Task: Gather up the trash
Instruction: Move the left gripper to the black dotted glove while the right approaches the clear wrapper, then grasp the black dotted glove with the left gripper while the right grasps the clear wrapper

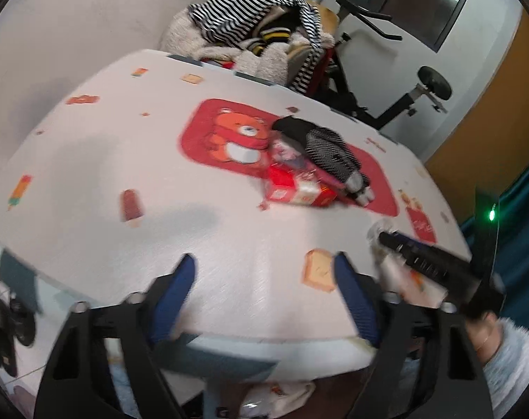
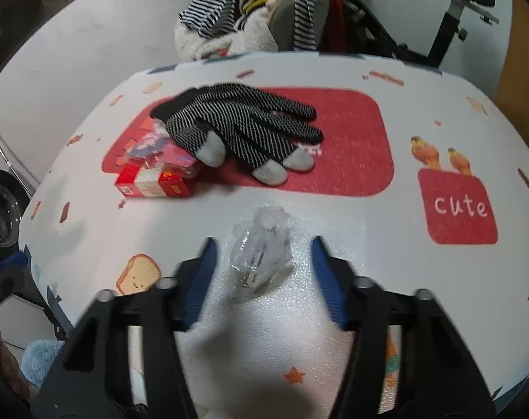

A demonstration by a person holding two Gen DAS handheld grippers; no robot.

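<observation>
A crumpled clear plastic wrapper [image 2: 261, 258] lies on the white cartoon-print tablecloth [image 2: 352, 216] near the front edge. My right gripper [image 2: 262, 255] straddles it, open, with a gap between each blue pad and the plastic. Further back a red box [image 2: 152, 183] and a clear pink packet [image 2: 152, 143] lie partly under a black-and-white knit glove [image 2: 243, 125]. My left gripper [image 1: 264, 265] is open over bare cloth with nothing between its fingers. In the left wrist view the red box [image 1: 299, 190] and glove [image 1: 327, 150] lie ahead to the right, and the right gripper's black finger [image 1: 421, 258] reaches the wrapper [image 1: 378, 232].
Behind the table a chair piled with striped clothes [image 1: 257, 28] and an exercise bike [image 1: 404, 101] stand against the wall. The table's front edge [image 1: 264, 345] runs just below my left fingers. A hand in a pale fuzzy sleeve [image 1: 509, 345] holds the right gripper.
</observation>
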